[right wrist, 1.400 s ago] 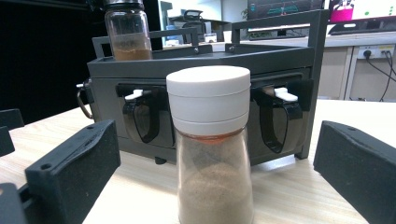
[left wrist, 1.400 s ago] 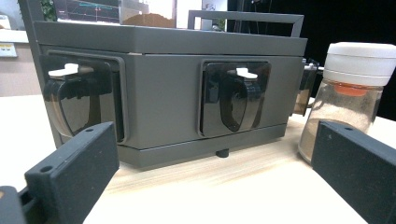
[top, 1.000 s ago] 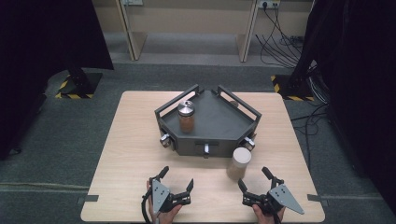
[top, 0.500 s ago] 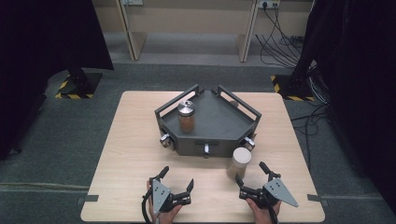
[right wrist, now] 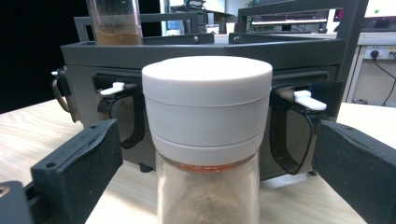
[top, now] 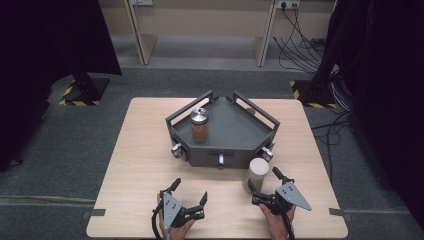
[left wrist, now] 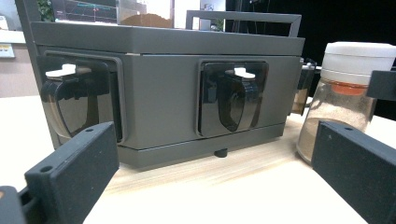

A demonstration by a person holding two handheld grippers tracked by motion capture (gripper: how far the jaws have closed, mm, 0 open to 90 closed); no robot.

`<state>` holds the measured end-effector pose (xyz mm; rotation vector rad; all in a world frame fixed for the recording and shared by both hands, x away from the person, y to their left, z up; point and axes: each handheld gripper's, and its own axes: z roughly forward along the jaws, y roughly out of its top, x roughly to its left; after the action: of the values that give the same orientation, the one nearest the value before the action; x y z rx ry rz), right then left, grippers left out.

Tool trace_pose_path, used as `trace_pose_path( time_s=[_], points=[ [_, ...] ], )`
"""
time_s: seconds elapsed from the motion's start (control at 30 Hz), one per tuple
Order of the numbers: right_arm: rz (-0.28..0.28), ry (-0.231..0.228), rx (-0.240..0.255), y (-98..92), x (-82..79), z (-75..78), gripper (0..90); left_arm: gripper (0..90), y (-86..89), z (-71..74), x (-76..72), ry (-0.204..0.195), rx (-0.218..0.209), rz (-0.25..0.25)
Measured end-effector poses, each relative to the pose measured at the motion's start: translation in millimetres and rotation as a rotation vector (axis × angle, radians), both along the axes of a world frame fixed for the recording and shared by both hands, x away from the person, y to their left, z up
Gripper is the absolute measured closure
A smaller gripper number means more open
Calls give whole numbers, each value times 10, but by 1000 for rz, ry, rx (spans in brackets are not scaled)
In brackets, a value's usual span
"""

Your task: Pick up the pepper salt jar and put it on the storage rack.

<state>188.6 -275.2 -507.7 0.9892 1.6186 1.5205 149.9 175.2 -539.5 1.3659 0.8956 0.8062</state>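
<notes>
A spice jar with a white cap (top: 258,170) stands on the wooden table just in front of a dark grey rack (top: 235,132). My right gripper (top: 263,179) is open around it. In the right gripper view the jar (right wrist: 208,107) sits between the two black jaws with a gap on each side. The jaws have just been closing a little. A second jar with a silver cap (top: 199,124) stands on top of the rack. My left gripper (top: 189,190) rests open near the front edge, facing the rack's front panel (left wrist: 159,93) with nothing between its jaws.
The rack has raised handle rails (top: 255,107) and clear dispenser pockets (left wrist: 231,100) on its faces. The table's front edge (top: 215,235) lies right behind both hands. Cables (top: 300,45) and stands are on the floor beyond the table.
My right gripper has moved forward to the white-capped jar, so its jaws now flank it. The left gripper has stayed where it was.
</notes>
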Motion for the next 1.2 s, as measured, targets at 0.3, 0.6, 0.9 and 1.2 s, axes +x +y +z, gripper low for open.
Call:
trace_pose_path(
  time_s=[0.3,0.6,0.9,1.2],
  points=[
    [14,24,-19,42,128,0,105,3,0,-2,-1,0,-2,1],
    [14,48,-33,61,187,20,255,3,-2,-3,-2,0,-3,3],
    [20,40,-48,95,174,65,352,3,-3,-2,-2,1,-6,5],
    [2,45,-50,131,147,102,354,5,-3,-3,-2,1,-7,6]
  ],
)
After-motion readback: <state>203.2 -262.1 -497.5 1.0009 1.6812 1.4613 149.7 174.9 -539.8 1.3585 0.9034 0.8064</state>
